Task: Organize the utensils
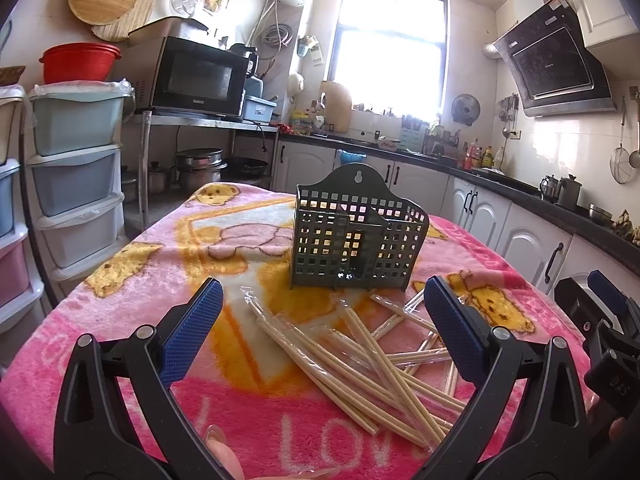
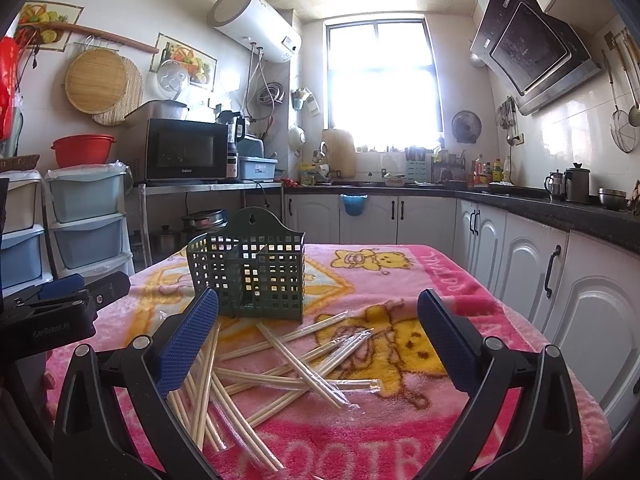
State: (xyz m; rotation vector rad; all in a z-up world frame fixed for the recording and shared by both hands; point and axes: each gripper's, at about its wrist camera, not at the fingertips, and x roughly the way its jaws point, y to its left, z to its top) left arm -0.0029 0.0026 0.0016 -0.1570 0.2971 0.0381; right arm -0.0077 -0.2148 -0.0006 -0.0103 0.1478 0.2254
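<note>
A dark green perforated utensil holder (image 1: pixel 356 236) stands upright on the pink blanket-covered table (image 1: pixel 120 320); it also shows in the right wrist view (image 2: pixel 250 276). Several wrapped pairs of bamboo chopsticks (image 1: pixel 360 364) lie scattered in front of it, and show in the right wrist view (image 2: pixel 288 364). My left gripper (image 1: pixel 324 328) is open and empty, above the chopstick pile. My right gripper (image 2: pixel 318 336) is open and empty, also above the pile. The right gripper shows at the right edge of the left wrist view (image 1: pixel 604 320), and the left gripper at the left edge of the right wrist view (image 2: pixel 64 304).
Stacked plastic drawers (image 1: pixel 76 184) stand left of the table. A microwave (image 1: pixel 196 76) sits on a metal shelf behind, with pots (image 1: pixel 200 168) below. White cabinets and a dark counter (image 2: pixel 540 216) run along the back and right.
</note>
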